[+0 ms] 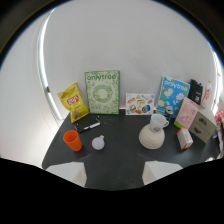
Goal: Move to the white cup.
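My gripper (114,172) is open with bare table (120,145) just ahead. The orange cup (72,140) and small white thing (98,143) stand left. The cream vase (151,136) blocks the right, touching the white cup (158,121) behind it.

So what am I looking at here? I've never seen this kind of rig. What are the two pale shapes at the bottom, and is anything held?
This is a fisheye camera riding on a hand-held gripper; the pale shapes are its two fingers, open and holding nothing. Beyond them is a dark table with an orange cup, a small white cup lying on its side, a black marker and a white mug on a cream stand. A yellow chip bag, green box and other packages lean against the wall.
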Tool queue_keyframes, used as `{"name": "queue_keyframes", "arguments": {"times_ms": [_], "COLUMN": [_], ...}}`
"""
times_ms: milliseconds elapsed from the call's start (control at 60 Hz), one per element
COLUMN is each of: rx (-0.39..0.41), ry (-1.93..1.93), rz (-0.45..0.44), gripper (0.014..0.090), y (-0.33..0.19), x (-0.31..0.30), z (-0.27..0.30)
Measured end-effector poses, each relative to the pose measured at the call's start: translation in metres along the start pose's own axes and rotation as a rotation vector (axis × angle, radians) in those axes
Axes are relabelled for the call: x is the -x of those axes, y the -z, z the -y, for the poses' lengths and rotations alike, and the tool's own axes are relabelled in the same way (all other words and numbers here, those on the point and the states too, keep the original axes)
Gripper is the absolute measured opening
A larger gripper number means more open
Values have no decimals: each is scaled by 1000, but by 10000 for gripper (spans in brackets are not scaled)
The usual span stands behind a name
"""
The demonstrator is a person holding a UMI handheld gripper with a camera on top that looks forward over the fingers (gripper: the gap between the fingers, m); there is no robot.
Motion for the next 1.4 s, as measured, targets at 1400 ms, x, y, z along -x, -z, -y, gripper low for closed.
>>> {"name": "queue_keyframes", "arguments": {"times_ms": [1400], "rx": [-55], "ry": [54], "rz": [-50], "gripper": [845], "y": [-172], "x": [-205], "z": [16]}}
